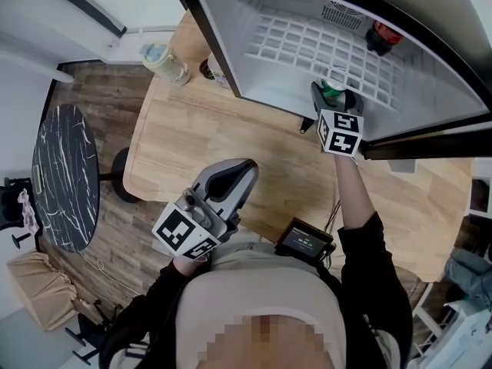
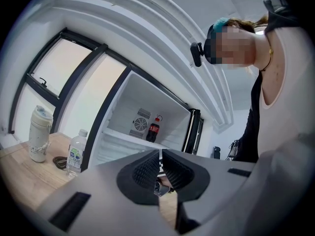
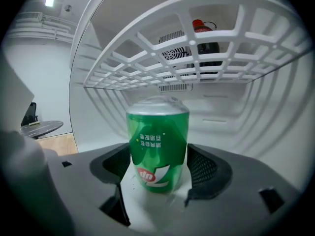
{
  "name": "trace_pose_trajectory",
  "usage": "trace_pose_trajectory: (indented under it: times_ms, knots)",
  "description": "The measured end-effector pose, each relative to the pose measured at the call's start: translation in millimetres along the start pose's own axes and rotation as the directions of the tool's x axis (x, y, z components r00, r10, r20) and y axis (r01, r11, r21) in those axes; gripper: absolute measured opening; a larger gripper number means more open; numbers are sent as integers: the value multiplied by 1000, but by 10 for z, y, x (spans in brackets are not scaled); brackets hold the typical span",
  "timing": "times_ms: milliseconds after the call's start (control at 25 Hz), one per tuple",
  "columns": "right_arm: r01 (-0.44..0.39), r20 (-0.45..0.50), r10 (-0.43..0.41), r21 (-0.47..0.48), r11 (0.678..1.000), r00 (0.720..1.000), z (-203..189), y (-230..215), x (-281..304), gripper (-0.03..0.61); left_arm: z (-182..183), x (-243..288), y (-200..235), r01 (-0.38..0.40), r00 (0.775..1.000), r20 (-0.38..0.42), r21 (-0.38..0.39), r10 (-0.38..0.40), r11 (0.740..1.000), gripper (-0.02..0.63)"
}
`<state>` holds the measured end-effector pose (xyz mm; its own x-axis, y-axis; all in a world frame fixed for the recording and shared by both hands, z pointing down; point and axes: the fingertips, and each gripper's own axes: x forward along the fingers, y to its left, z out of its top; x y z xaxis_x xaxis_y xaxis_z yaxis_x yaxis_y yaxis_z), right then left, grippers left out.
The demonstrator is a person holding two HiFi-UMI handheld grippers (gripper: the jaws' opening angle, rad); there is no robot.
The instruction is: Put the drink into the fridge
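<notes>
Can (image 3: 158, 141) in right hand-held gripper (image 3: 159, 170) grip

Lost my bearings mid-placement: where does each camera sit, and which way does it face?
Head view: from the head, down on table, open fridge; arms, left gripper, right gripper show.
Left gripper view: past shut jaws, up at fridge and person.
Right gripper view: inside fridge, jaws gripping can.
Shared: cola bottle, all three.
</notes>
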<state>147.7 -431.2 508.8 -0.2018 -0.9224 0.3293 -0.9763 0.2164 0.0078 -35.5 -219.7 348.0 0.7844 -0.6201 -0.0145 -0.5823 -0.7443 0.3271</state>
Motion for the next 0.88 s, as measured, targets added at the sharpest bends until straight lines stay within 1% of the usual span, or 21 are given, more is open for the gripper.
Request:
trace_pose_trajectory:
  times_ms: [640,880]
  knots:
    - [15,17,-15,45,999,1000,16,19,-264,354,41,25,-28,20,1000,7,5,-20,1000,23]
    - [12,53,-16,67,998,998,104,74,-449,354,42,44,-18,28,1000,8,7,-28,1000,23]
